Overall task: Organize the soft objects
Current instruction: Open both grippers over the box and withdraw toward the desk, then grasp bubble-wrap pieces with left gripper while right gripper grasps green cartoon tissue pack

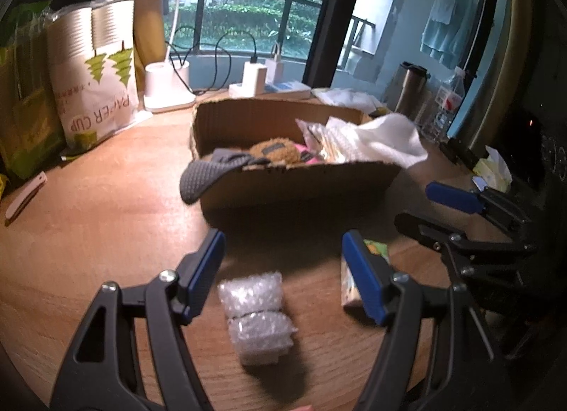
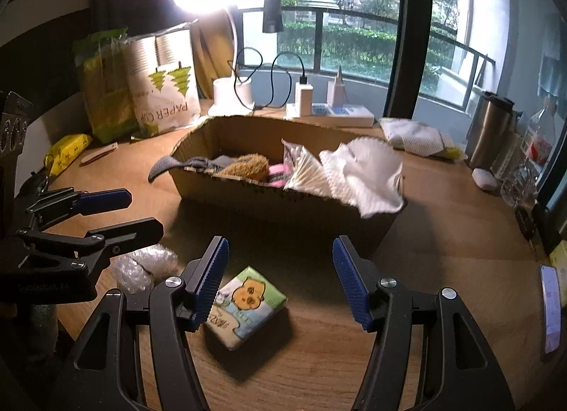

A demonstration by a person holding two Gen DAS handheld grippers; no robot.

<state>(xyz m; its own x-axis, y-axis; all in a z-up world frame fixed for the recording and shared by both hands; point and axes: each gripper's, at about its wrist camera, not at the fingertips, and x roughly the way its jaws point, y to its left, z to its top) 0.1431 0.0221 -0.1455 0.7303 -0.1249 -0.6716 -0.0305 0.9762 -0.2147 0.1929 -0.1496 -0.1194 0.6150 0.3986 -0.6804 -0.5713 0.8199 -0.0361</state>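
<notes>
Cardboard box [image 2: 283, 205] sits mid-desk, already stuffed with soft items, so the two things left lie just in front of its near wall, towards the desk's near edge. The left gripper [image 1: 283, 278] hangs half open and empty over the bubble wrap [image 1: 255, 315], whose long axis runs away from the box. The right gripper [image 2: 280, 281], likewise spread and empty, straddles the tissue pack [image 2: 248, 304], lying flat and skewed, one corner towards the box.

White plastic bag with green tree print [image 2: 166, 92]: "PAPER CUP", upside down, partly cut off in right wrist view. Green-and-white tissue pack with cartoon animal [image 2: 244, 304]: printed characters, possibly Chinese, unreadable.
</notes>
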